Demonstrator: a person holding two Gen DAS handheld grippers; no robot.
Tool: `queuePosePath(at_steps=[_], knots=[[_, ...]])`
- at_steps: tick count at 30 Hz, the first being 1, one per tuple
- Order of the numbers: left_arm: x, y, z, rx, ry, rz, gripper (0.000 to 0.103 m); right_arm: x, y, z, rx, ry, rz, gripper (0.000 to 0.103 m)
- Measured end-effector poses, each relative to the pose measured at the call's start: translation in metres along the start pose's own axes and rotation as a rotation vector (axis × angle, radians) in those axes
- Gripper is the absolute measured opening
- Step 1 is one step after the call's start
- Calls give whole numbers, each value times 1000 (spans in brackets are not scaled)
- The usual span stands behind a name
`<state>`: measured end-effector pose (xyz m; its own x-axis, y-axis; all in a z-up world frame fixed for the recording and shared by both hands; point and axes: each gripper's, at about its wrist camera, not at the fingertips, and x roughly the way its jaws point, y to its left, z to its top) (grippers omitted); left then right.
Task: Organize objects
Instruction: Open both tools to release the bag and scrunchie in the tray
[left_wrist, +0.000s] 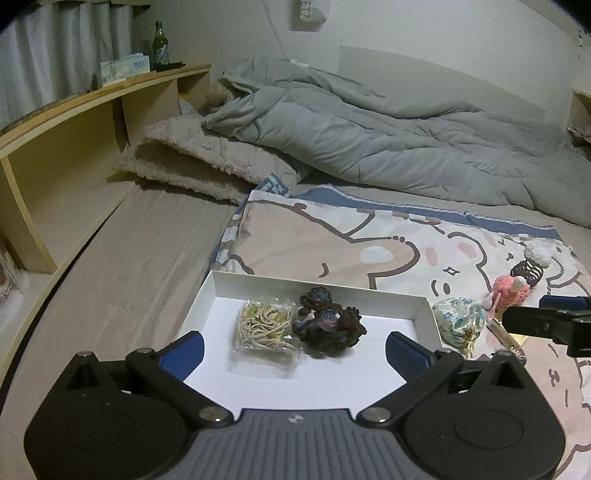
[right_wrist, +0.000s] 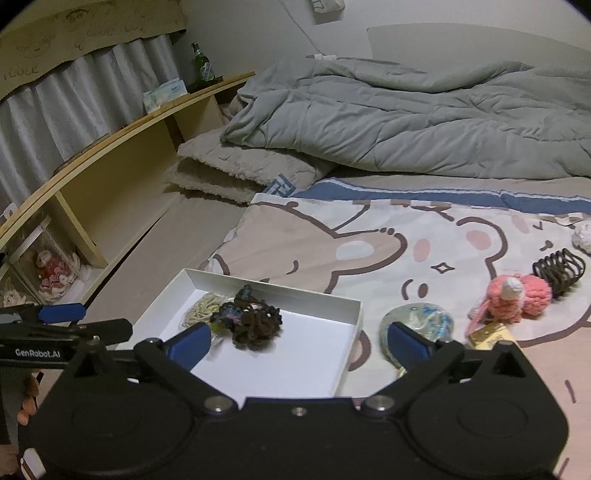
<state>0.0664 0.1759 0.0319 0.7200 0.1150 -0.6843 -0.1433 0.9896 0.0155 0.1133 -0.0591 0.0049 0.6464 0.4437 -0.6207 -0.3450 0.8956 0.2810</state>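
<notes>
A shallow white box (left_wrist: 317, 288) (right_wrist: 347, 308) lies on the cartoon-print blanket (left_wrist: 332, 236). Inside it are a clear packet of beige cords (left_wrist: 264, 328) (right_wrist: 197, 314) and a dark crocheted scrunchie (left_wrist: 328, 325) (right_wrist: 255, 321). Right of the box lie a floral pouch (left_wrist: 458, 321) (right_wrist: 421, 321), a pink knitted piece (left_wrist: 508, 291) (right_wrist: 513, 295), a dark hair claw (left_wrist: 526, 273) (right_wrist: 557, 271) and a white knitted piece (left_wrist: 537, 253). My left gripper (left_wrist: 295, 345) (right_wrist: 92, 319) hangs open over the box's near side, empty. My right gripper (right_wrist: 299, 341) (left_wrist: 539, 312) is open and empty, above the box's right corner.
A crumpled grey duvet (left_wrist: 388, 133) and a folded fleece blanket (left_wrist: 192, 166) fill the far side of the bed. A wooden shelf unit (left_wrist: 74, 122) runs along the left, with a green bottle (left_wrist: 160, 46) and a tissue box (left_wrist: 123, 68) on top. A small gold packet (right_wrist: 487, 334) lies by the pink piece.
</notes>
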Motion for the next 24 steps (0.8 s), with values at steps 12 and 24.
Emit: queuePosePath(at_steps=[12, 24], knots=[[-11, -24, 1, 8, -13, 12, 103, -23, -21, -5, -24, 0, -32, 103], [0, -72, 5, 25, -18, -45, 103, -42, -68, -3, -47, -8, -146, 103]])
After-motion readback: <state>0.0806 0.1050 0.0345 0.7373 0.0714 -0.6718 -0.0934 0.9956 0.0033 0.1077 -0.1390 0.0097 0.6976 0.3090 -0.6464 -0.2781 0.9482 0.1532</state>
